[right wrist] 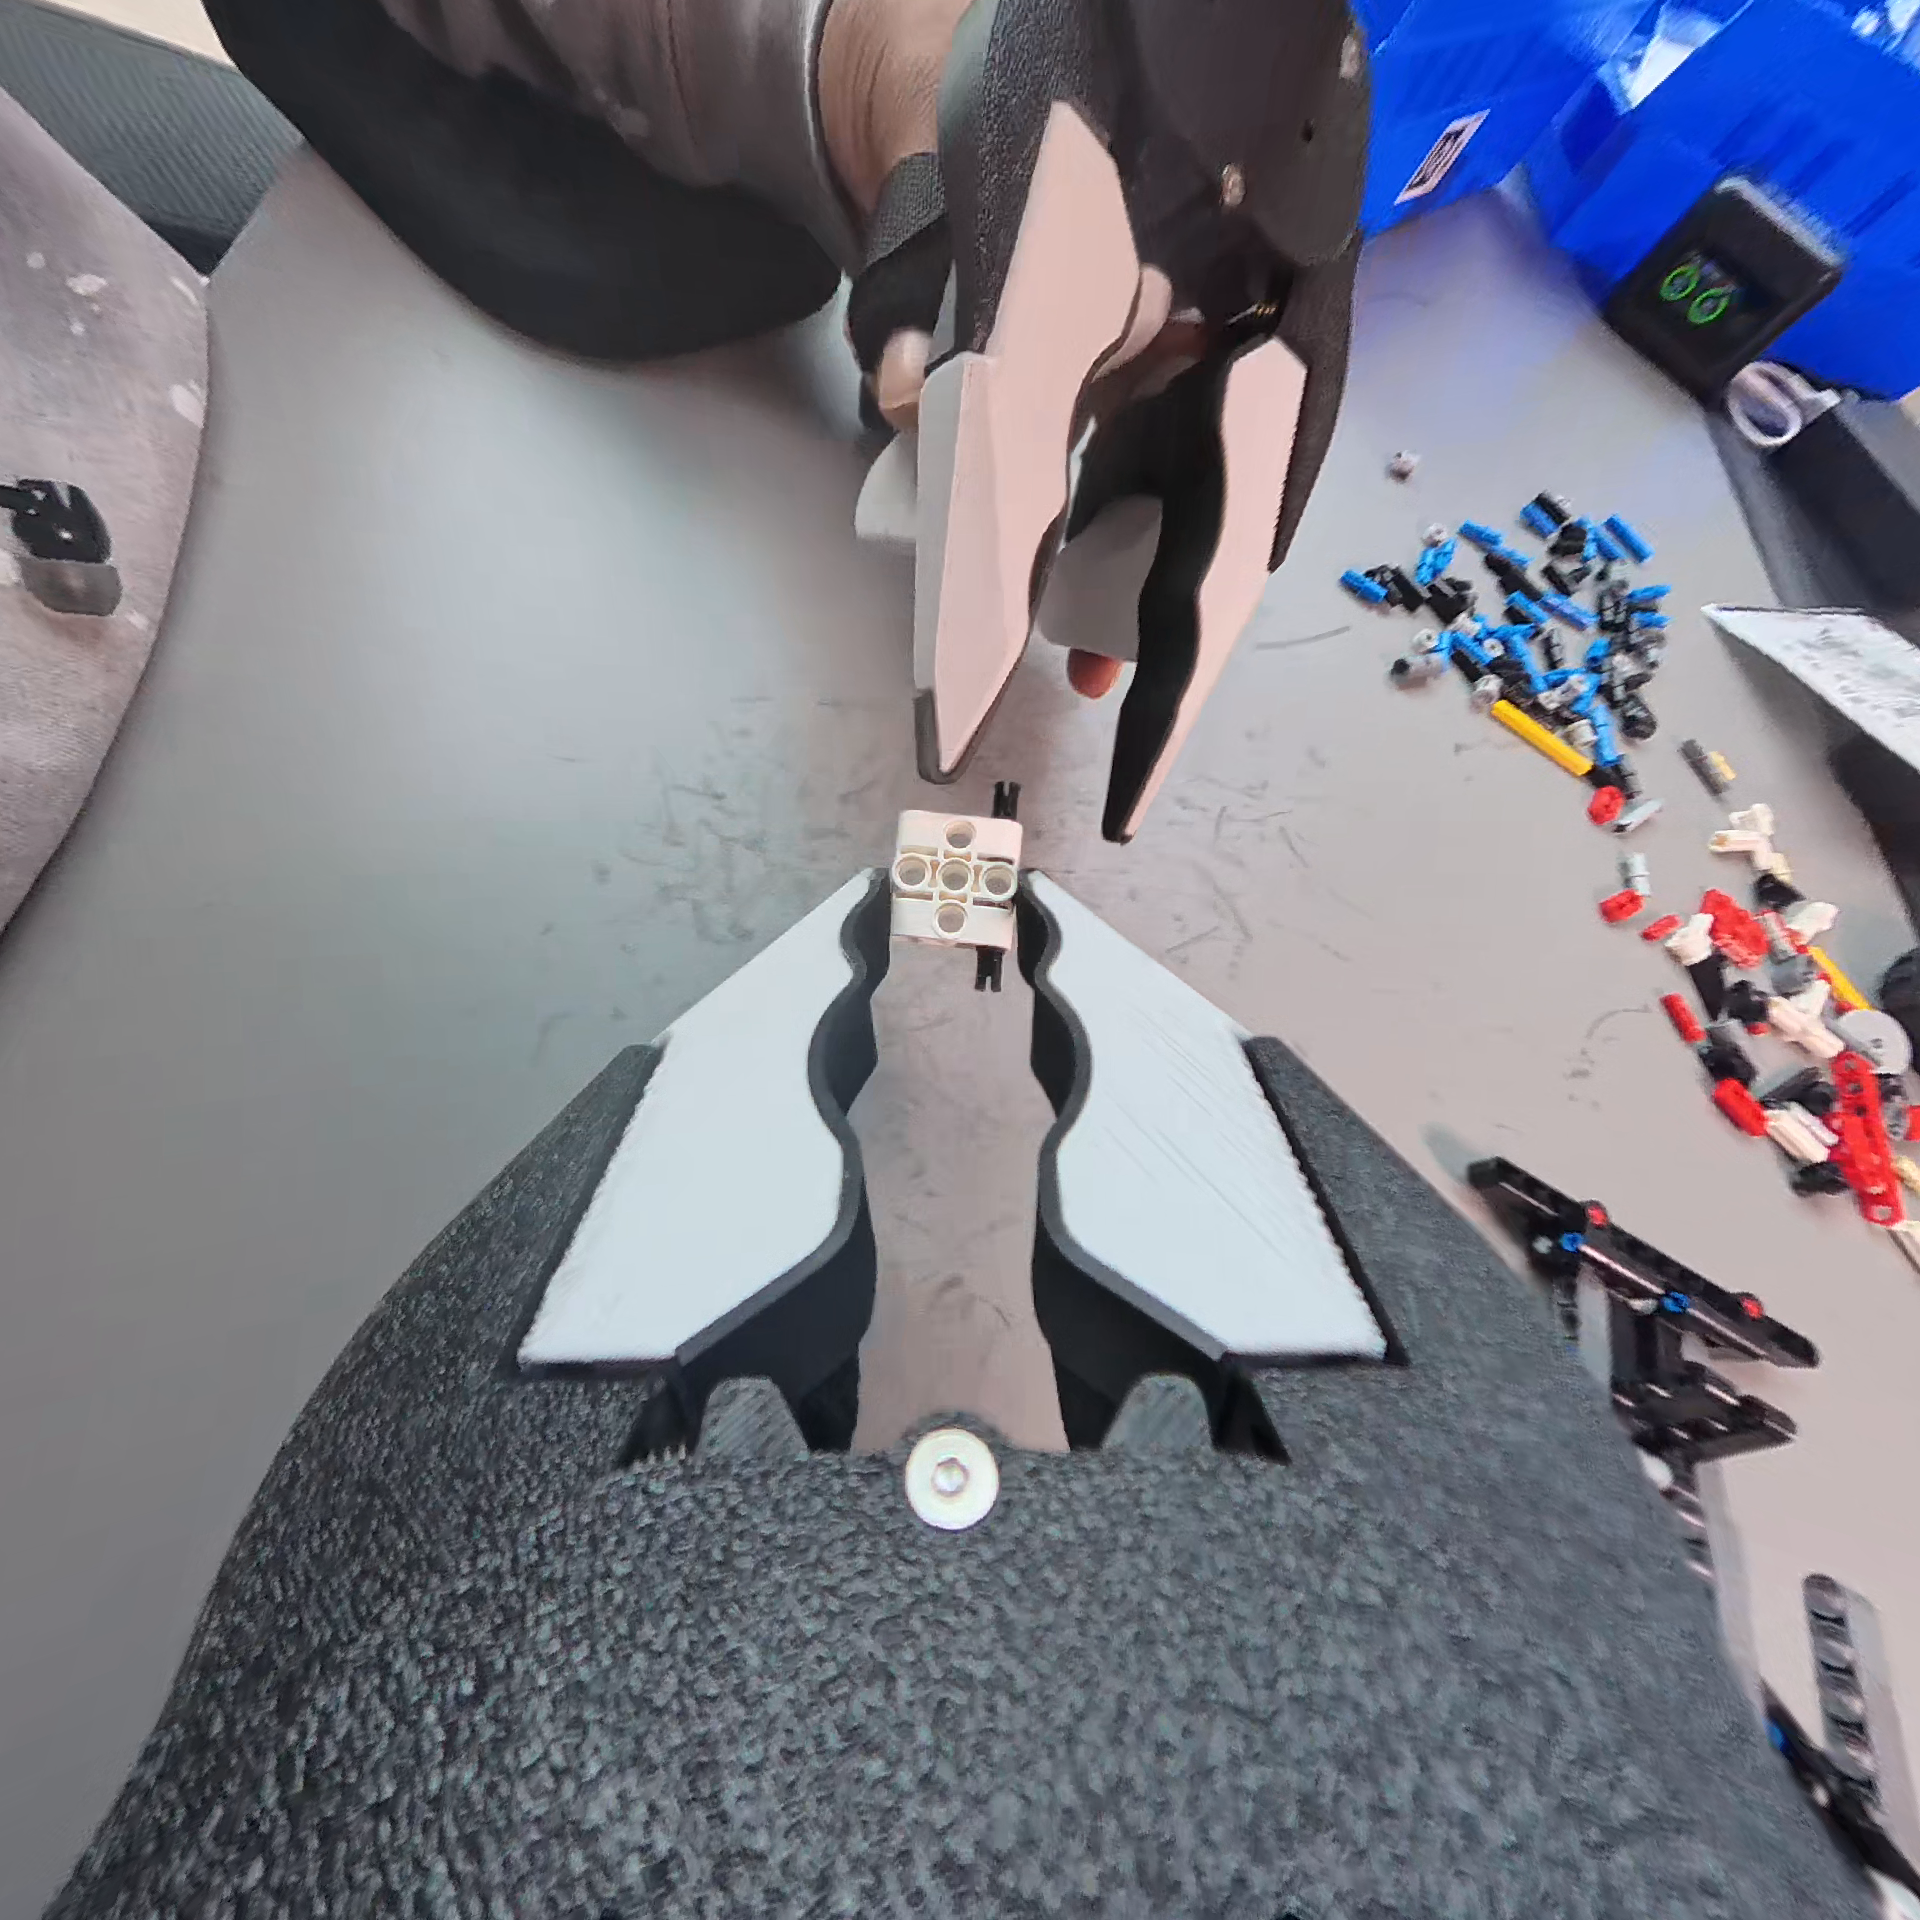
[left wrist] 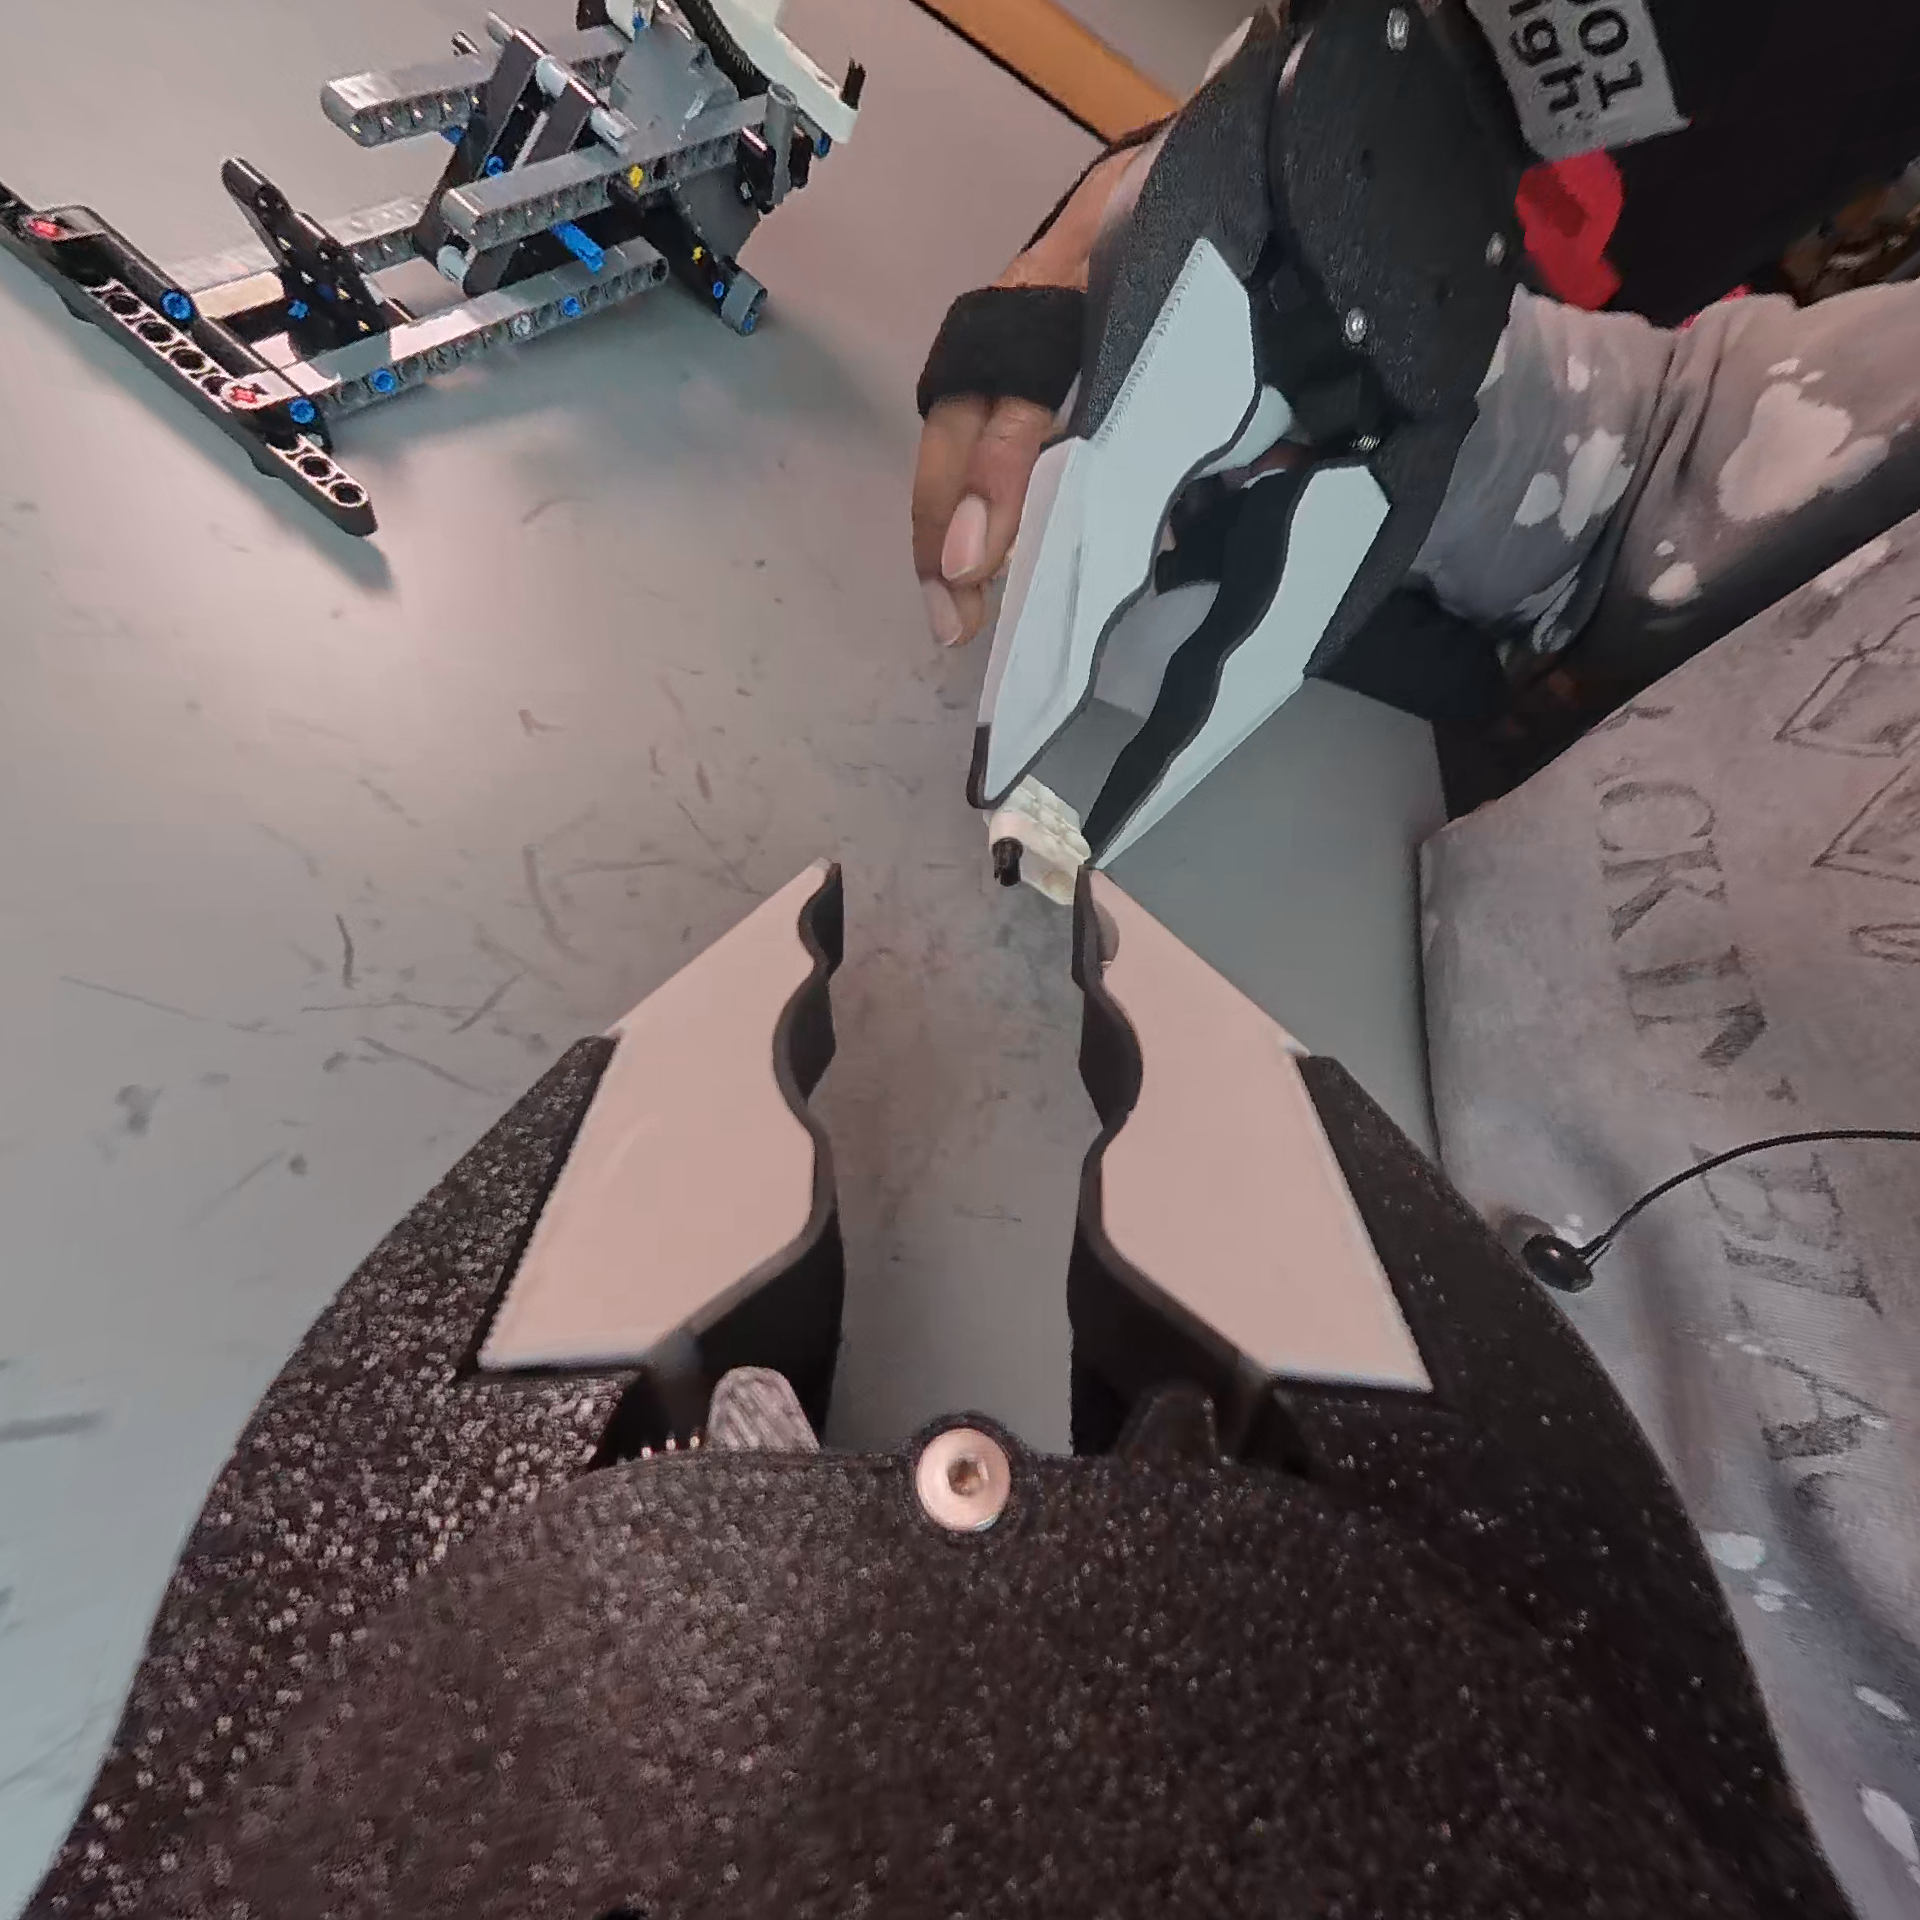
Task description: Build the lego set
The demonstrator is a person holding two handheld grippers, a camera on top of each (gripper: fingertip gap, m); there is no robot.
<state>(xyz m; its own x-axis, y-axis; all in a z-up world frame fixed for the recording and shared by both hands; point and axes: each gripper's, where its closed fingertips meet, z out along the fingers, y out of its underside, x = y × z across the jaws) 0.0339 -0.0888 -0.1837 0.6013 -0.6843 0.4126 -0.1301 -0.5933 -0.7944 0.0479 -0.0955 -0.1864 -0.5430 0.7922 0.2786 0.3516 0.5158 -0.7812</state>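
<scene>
While gripping white connector (right wrist: 954,885), right gripper (right wrist: 954,883) level.

Scuffed grey counter (right wrist: 416,727) with blue bins (right wrist: 1621,135) at the back, a small black gadget with a green-lit screen (right wrist: 1725,281) and scissors (right wrist: 1771,400) just beside it.

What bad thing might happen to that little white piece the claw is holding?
The right claw pinches the white piece only at its very tips, so it might slip and drop. The black pin on top is tiny and the open left claw hovers close, so a bump could knock the piece loose.
</scene>
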